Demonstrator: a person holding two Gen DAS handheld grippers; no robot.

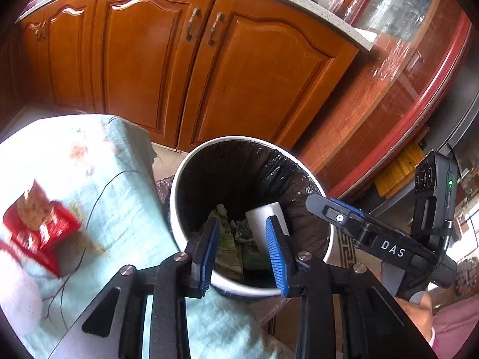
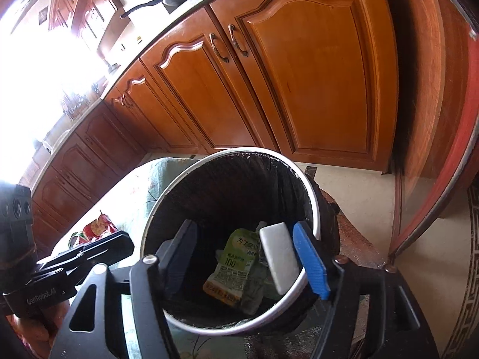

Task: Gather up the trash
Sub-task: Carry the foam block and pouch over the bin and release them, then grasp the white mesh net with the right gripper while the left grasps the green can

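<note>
A white trash bin (image 1: 179, 176) with a black liner stands beside the table; it also shows in the right wrist view (image 2: 314, 203). Inside lie a green drink pouch (image 2: 236, 266) and other wrappers (image 1: 227, 248). A white rectangular block (image 2: 280, 257) is in the air just inside the bin's mouth, next to my right gripper's blue finger (image 2: 311, 260); it shows in the left wrist view (image 1: 268, 221) too. My right gripper (image 2: 245, 257) is open over the bin. My left gripper (image 1: 242, 254) is open and empty above the bin's near rim. A red snack packet (image 1: 39, 227) lies on the table.
The table (image 1: 119, 185) has a pale green flowered cloth. Wooden kitchen cabinets (image 1: 167, 68) stand behind the bin, a glass-fronted wooden cabinet (image 1: 404, 59) to the right. The red packet also shows on the table in the right wrist view (image 2: 98, 227).
</note>
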